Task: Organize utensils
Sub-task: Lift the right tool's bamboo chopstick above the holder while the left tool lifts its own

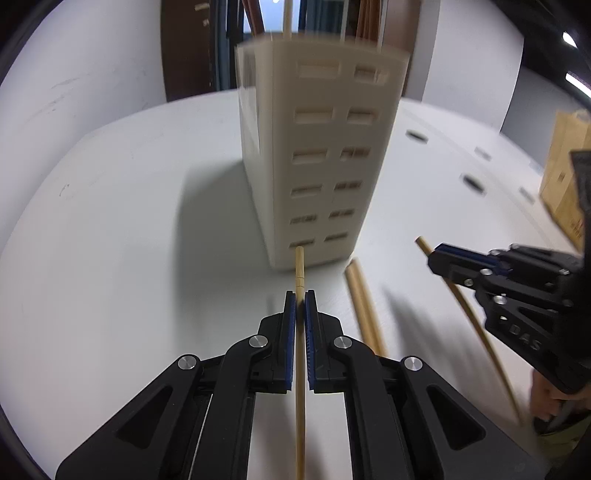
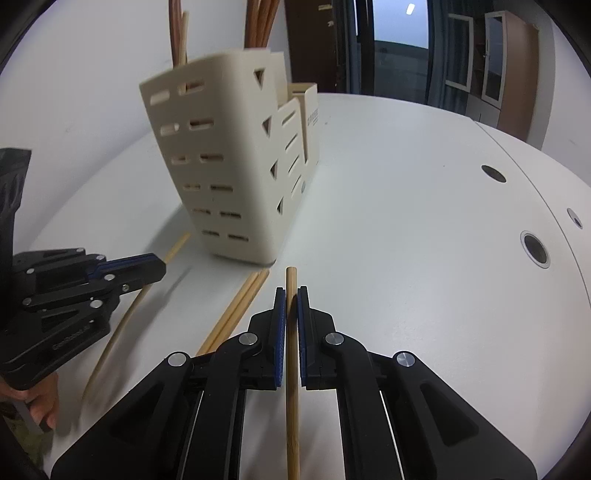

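my left hand-held gripper (image 1: pixel 299 295) is closed down on a light chopstick (image 1: pixel 299 266), pads pinching it on both sides. its tip pokes out past the fingers and ends right at the base of the holder; can't tell if it touches. my right hand-held gripper (image 2: pixel 291 291) is likewise clamped on a darker chopstick (image 2: pixel 291 280), blunt end sticking out just beyond the fingertips, shaft running back under the camera.

between the two grippers, a pair of chopsticks (image 2: pixel 240 306) lies flat on the white tabletop (image 2: pixel 406 221), side by side and touching, far ends near the holder's base. in the left view the same pair sits just right of my held stick.

just beyond, the cream slotted utensil holder (image 2: pixel 221 166) stands upright on the tabletop, with several brown and tan chopsticks (image 2: pixel 258 26) standing in it, tops cut off by the frame. behind it sits a smaller cream box (image 2: pixel 310 122), just beside or touching it.

farther right on the tabletop are round holes (image 2: pixel 535 249). at the back, a dark door (image 2: pixel 310 48) and a window (image 2: pixel 399 48). in the left view a cardboard box (image 1: pixel 565 166) sits at the far right edge.
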Demonstrator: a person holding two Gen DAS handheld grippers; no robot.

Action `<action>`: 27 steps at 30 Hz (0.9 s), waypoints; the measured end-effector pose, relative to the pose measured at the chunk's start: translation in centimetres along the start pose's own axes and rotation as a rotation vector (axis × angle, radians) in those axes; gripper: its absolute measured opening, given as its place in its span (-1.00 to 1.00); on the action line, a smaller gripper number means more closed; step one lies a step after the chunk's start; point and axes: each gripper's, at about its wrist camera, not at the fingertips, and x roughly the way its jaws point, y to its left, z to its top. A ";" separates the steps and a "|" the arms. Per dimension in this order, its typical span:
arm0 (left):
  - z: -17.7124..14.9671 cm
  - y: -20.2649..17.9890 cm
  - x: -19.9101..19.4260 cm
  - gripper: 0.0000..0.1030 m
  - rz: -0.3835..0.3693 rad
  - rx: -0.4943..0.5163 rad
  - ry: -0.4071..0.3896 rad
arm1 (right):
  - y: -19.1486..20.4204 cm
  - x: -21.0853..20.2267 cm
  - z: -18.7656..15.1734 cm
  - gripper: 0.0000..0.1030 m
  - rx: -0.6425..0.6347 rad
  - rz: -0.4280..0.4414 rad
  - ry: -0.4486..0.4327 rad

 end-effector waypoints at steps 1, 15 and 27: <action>0.1 0.1 -0.7 -0.92 -0.017 -0.010 -0.030 | -0.2 -0.3 0.1 -0.87 0.010 0.006 -0.015; 1.2 -0.5 -4.8 -0.92 -0.066 -0.043 -0.238 | 0.5 -4.9 1.8 -0.87 0.028 0.083 -0.227; 2.8 -1.3 -9.3 -0.92 -0.045 -0.036 -0.454 | 1.5 -10.0 4.3 -0.87 -0.008 0.089 -0.405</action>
